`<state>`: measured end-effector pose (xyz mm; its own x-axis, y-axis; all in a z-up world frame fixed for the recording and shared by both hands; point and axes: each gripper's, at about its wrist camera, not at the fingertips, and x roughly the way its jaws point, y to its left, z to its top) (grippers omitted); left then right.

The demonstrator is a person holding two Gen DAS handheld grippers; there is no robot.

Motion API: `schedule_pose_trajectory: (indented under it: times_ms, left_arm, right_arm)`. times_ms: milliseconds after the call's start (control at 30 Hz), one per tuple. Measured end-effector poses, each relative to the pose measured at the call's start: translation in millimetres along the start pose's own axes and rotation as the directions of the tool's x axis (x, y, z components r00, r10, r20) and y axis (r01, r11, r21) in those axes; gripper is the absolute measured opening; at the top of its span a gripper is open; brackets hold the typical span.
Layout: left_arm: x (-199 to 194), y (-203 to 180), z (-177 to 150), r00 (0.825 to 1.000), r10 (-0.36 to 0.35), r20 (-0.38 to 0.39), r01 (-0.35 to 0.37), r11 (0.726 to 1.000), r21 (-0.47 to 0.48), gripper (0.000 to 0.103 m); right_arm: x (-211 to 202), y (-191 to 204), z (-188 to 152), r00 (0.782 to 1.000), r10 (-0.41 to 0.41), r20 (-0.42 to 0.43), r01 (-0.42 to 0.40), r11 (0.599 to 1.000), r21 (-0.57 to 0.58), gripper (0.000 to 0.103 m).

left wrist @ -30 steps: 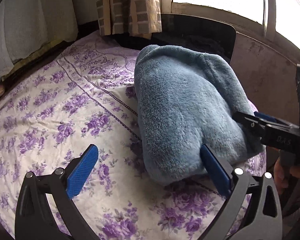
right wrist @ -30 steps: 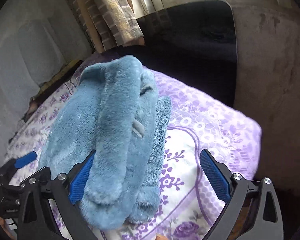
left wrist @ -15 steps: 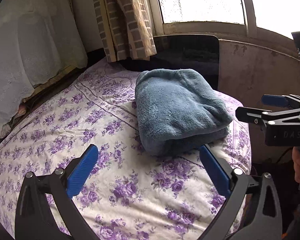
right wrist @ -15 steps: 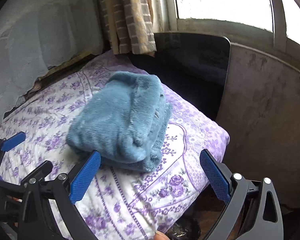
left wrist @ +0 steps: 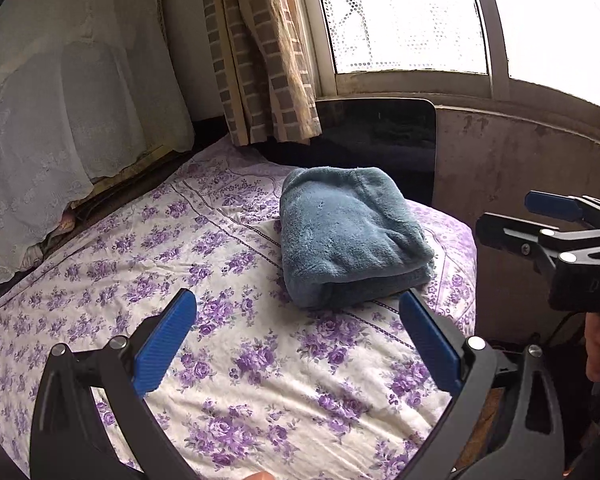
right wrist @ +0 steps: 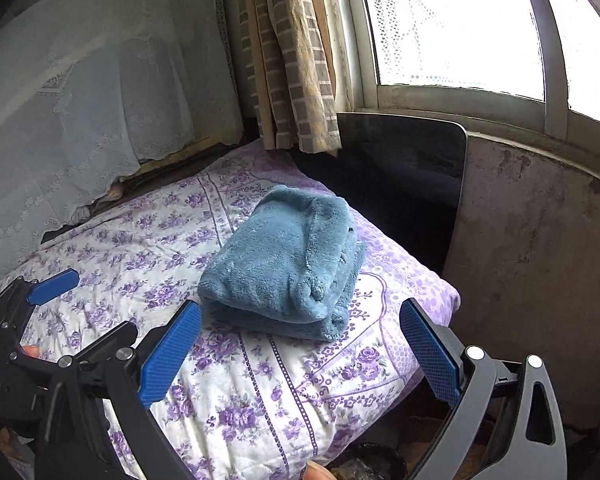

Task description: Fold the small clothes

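A folded blue fleece garment lies as a thick bundle on the purple-flowered bedspread, near the bed's far right corner; it also shows in the right wrist view. My left gripper is open and empty, held back above the bed, short of the bundle. My right gripper is open and empty, also held back from the bundle. The right gripper shows at the right of the left wrist view, and the left gripper shows at the left of the right wrist view.
A dark rounded board stands behind the bed under the window. A checked curtain hangs at the back. White lace cloth covers the left side. A stained wall runs along the bed's right edge.
Both grippers pulled back and up from the blue bundle, which now lies alone on the bed. Both stayed open.
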<state>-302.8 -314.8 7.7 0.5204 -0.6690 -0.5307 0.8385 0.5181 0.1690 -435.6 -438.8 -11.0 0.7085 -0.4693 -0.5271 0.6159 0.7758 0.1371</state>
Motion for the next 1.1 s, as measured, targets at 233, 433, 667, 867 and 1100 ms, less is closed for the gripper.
schedule_pose_trajectory:
  times_ms: [233, 433, 667, 867, 1100]
  left_arm:
    - [3.5, -4.8, 0.3, 1.000, 0.012, -0.022, -0.012, 1.000, 0.013, 0.099]
    - [5.6, -0.3, -0.9, 0.999, -0.011, -0.045, 0.010, 1.000, -0.020, 0.099]
    - [7.8, 2.5, -2.6, 0.998, -0.020, -0.065, 0.017, 0.999, -0.037, 0.099]
    - [6.7, -0.3, -3.5, 0.997, -0.028, -0.078, 0.025, 0.999, -0.036, 0.099]
    - [2.9, -3.0, -3.8, 0.997, -0.025, -0.076, 0.023, 0.999, -0.034, 0.099]
  right_arm:
    - [6.0, -3.2, -3.9, 1.000, 0.016, -0.011, -0.016, 1.000, 0.020, 0.099]
    - [7.9, -2.9, -5.6, 1.000, 0.020, -0.013, -0.020, 1.000, 0.023, 0.099]
    - [7.5, -1.6, -7.4, 0.999, 0.031, -0.012, -0.030, 0.999, 0.029, 0.099]
    - [7.5, 0.1, -8.1, 0.999, 0.043, -0.012, -0.043, 0.999, 0.030, 0.099]
    - [8.5, -0.3, -8.6, 0.999, 0.050, -0.013, -0.049, 0.998, 0.036, 0.099]
